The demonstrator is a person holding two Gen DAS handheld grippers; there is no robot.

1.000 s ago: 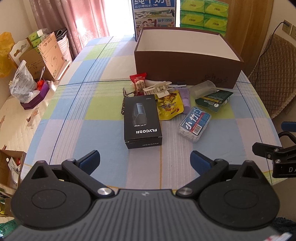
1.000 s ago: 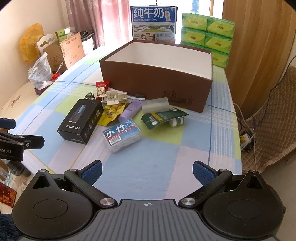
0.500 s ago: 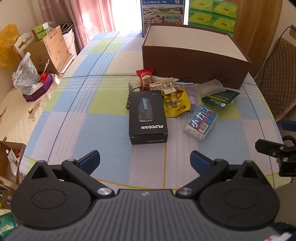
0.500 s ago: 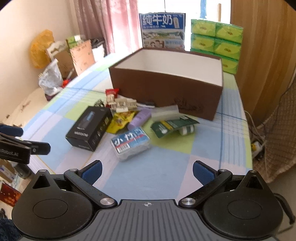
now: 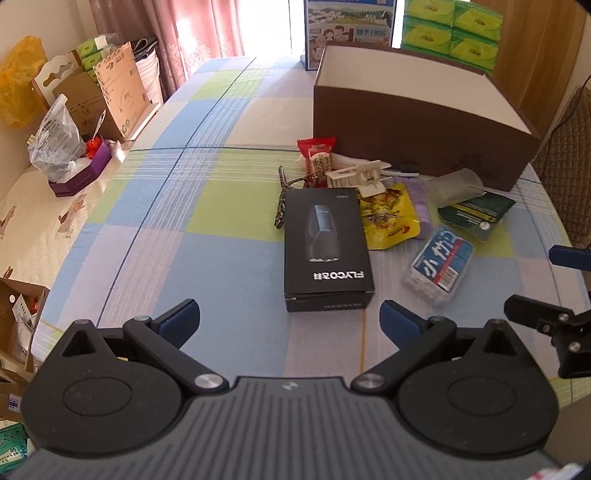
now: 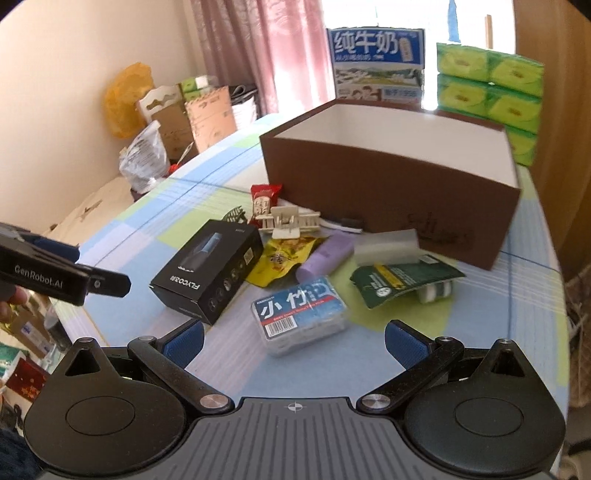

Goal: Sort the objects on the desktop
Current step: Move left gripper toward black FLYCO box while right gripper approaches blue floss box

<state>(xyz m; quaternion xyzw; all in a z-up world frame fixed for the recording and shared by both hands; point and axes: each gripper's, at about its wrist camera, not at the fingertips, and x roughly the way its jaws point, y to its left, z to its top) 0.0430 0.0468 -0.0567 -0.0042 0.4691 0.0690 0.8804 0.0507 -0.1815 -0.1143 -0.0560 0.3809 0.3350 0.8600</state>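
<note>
The black FLYCO box (image 5: pixel 327 247) lay among small clutter before the open brown box (image 5: pixel 417 125) on the checked tablecloth (image 5: pixel 184 206), curtains (image 5: pixel 207 29) behind. My left gripper (image 5: pixel 290 321) and right gripper (image 6: pixel 293 338) hovered low, both spread wide, empty.

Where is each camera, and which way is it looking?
Left wrist: on the left tool, open, facing the black box; the right tool shows at the edge.
Right wrist: on the right tool, open, facing the blue case; the left tool shows at the edge.
Both show the brown box.
</note>
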